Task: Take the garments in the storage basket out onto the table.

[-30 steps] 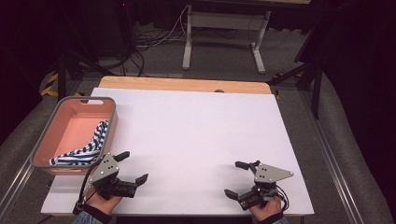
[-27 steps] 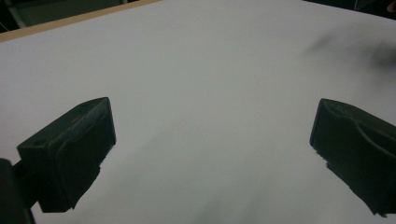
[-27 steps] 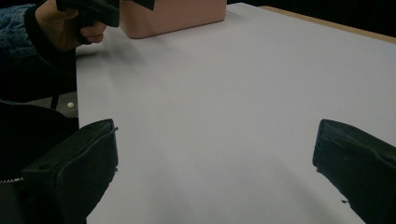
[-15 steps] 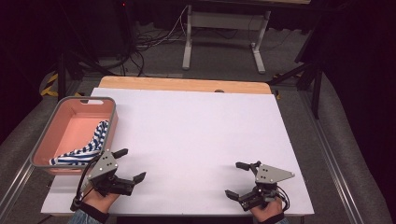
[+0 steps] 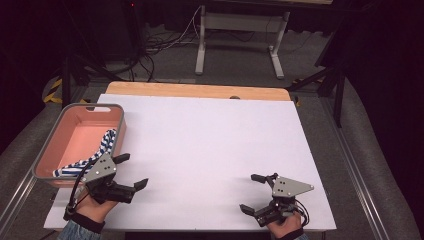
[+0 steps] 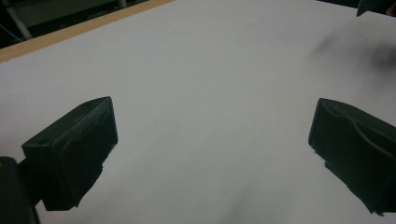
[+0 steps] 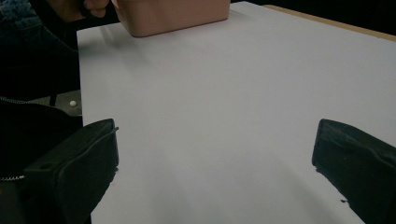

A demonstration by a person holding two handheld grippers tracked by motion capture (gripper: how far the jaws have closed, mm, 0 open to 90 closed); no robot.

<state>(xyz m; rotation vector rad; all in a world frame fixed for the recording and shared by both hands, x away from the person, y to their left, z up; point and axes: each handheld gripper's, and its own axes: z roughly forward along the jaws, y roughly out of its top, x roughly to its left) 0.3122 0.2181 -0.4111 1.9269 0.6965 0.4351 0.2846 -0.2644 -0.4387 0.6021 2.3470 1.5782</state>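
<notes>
Left gripper (image 5: pixel 131 171) is held low over the near-left part of the worktop (image 5: pixel 210 140), jaws spread wide, nothing between them; the left gripper view confirms bare white surface between the two black jaws. It is parked just beside the pink bin (image 5: pixel 65 131), which sits at the left edge of the worktop, partly overhanging it. Striped cloth (image 5: pixel 95 152), blue and white, is lying inside the bin, bunched against the near-right wall and draped toward the rim closest to the left gripper. That placement is judged to suit a short reach by the left gripper: the cloth is the nearest item and the jaws are already opened for a pinch.

Right gripper (image 5: pixel 253 192) is held at the near-right, well apart from the bin, jaws likewise released and empty. In the right gripper view (image 7: pixel 215 154) the bin's wall (image 7: pixel 170 14) is seen far off across the sheet. It is judged to be standing by, kept out of the left side's path.

Surface: a flat matte white sheet laid over a wooden board, whose edge (image 5: pixel 200 91) is exposed along the far side. No other items are seen on it. Room: dark, grey floor, cables (image 5: pixel 160 42) and a metal stand (image 5: pixel 237 42) behind the worktop.
</notes>
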